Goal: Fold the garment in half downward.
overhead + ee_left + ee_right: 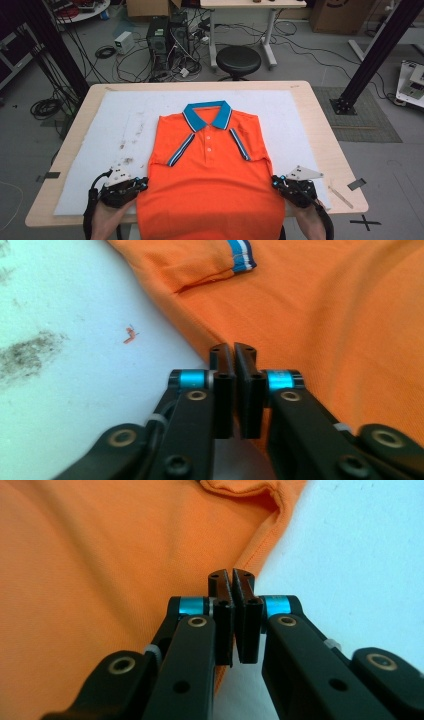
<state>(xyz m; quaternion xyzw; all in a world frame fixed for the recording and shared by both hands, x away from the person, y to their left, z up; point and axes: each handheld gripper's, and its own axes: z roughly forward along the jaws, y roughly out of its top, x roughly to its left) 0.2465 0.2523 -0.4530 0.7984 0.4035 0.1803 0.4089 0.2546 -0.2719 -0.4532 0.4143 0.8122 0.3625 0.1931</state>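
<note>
Black hand-held gripper [233,351], blue bands, silver screws

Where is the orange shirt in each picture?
High view: the orange polo shirt with a blue collar lies flat mid-table on the white mat.
Left gripper view: orange shirt covers the upper right.
Right gripper view: orange shirt covers the left.
Shared landmark: the shirt's side edge against the white mat.

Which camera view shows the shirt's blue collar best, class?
The high view: the blue collar lies whole at the top of the orange polo shirt. The left gripper view gives a striped sleeve cuff and orange cloth, the right gripper view orange cloth, no collar.
</note>
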